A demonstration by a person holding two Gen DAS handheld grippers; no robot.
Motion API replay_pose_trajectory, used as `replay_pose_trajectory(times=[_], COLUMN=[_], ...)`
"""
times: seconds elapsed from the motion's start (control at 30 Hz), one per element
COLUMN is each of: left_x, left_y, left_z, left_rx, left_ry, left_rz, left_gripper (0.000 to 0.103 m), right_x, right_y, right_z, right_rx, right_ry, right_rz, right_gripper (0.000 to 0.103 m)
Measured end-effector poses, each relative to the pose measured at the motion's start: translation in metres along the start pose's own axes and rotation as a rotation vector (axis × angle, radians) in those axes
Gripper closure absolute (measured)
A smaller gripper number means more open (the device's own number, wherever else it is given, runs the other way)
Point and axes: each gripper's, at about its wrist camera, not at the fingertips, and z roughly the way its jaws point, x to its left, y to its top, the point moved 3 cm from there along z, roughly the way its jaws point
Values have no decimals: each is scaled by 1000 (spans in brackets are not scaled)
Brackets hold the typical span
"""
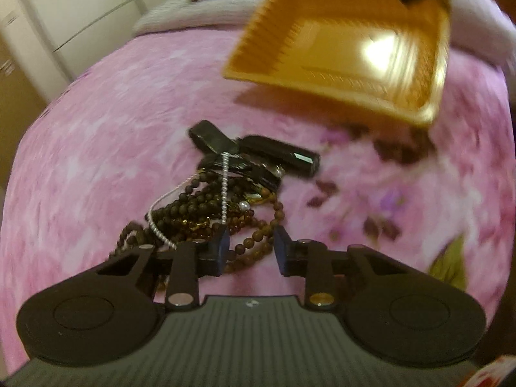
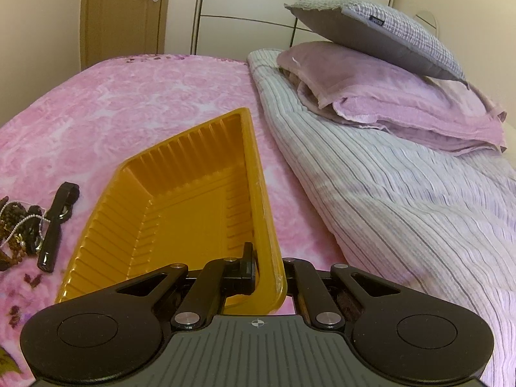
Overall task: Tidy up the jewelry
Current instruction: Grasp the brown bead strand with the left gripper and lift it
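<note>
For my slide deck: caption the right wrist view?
Right gripper shut on rim of empty ribbed orange plastic tray, tilted above pink floral bedspread.

One orange tray (image 2: 180, 200), two pillows (image 2: 380, 35), one tangled jewelry pile (image 1: 225, 206), two hand-held grippers (image 1: 251, 248).

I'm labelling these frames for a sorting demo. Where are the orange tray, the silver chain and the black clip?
orange tray (image 2: 180, 200): right wrist view, bare inner floor.
silver chain (image 1: 225, 180): left wrist view, straight stretch over the beads.
black clip (image 1: 211, 138): left wrist view, its glossy top.
</note>
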Motion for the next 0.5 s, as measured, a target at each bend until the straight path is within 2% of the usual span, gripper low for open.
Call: replay_pose_trajectory(times=[0.07, 0.13, 0.23, 0.5], left_x=[-1, -4, -4, 26], left_y=[0, 1, 4, 14], left_z=[6, 7, 0, -62], left_rx=[16, 26, 26, -70], left_ry=[-30, -54, -42, 7], left_rz=[60, 106, 123, 21], left_gripper=[77, 90, 97, 97], right_x=[-1, -1, 0, 4], right_y=[0, -1, -1, 1], right_z=[1, 2, 2, -2], right_rx=[3, 4, 2, -13], right_ry=[-1, -3, -4, -1], right_rz=[3, 9, 9, 2], right_gripper=[99, 98, 98, 98])
